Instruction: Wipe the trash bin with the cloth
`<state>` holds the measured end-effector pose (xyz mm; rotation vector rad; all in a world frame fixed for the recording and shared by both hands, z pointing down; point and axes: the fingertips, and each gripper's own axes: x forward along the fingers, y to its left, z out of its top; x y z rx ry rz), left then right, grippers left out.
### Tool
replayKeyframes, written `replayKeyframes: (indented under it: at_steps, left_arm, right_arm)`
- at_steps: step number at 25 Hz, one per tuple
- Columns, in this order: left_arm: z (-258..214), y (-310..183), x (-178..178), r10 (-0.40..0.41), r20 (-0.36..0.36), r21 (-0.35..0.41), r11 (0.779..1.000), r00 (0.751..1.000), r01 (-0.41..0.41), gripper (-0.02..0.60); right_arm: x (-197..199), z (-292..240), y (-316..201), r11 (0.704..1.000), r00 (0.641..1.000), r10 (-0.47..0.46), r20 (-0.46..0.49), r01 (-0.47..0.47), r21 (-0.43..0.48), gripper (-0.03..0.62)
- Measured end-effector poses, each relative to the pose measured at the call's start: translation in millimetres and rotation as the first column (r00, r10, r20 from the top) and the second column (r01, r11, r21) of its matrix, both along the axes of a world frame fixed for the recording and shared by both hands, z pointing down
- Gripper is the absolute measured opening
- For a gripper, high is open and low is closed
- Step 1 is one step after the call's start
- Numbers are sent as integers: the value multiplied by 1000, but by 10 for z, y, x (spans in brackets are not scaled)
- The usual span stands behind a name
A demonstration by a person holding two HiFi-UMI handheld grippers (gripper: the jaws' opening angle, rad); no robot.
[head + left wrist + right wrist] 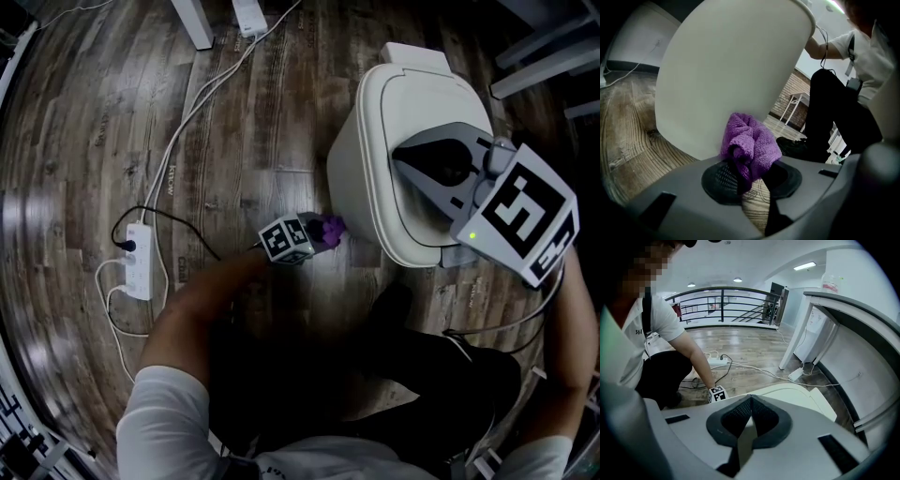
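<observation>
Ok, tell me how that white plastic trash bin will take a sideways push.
The white plastic trash bin is probably hollow and light, so it may slide on the smooth wooden floor. It tapers toward its base, so a high push might tip it. Its wall seems stiff.

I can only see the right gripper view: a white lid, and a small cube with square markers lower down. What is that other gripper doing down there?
Observer: The left gripper is shut on a bunched purple cloth.
Operator: Is the cloth on the bin?
Observer: It is right up at the trash bin's side wall, low down near the floor. I can't confirm that they touch.
</observation>
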<state>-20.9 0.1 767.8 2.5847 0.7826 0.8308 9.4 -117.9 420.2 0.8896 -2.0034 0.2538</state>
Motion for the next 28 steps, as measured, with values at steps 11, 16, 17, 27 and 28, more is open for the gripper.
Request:
replayKeyframes:
  at_steps: [11, 16, 17, 27, 28]
  left_arm:
    - [-238, 652, 48, 219, -69, -9, 976, 973, -220, 89]
    - [-331, 582, 136, 172, -90, -17, 985, 981, -174, 89]
    - [-329, 549, 136, 161, -89, -14, 987, 983, -163, 89]
    - [-290, 345, 143, 90, -77, 12, 996, 993, -89, 89]
    - [-291, 360, 139, 98, -74, 11, 995, 992, -98, 89]
  right_arm:
    - [-90, -77, 126, 999, 996, -47, 71, 45, 27, 5]
    - [227, -443, 337, 975, 990, 102, 102, -120, 189, 5]
    - [437, -525, 376, 949, 979, 182, 95, -200, 243, 5]
    - [2292, 385, 1160, 638, 650, 760, -9, -742, 207, 5]
    - [2229, 618, 1222, 660, 662, 749, -29, -742, 120, 5]
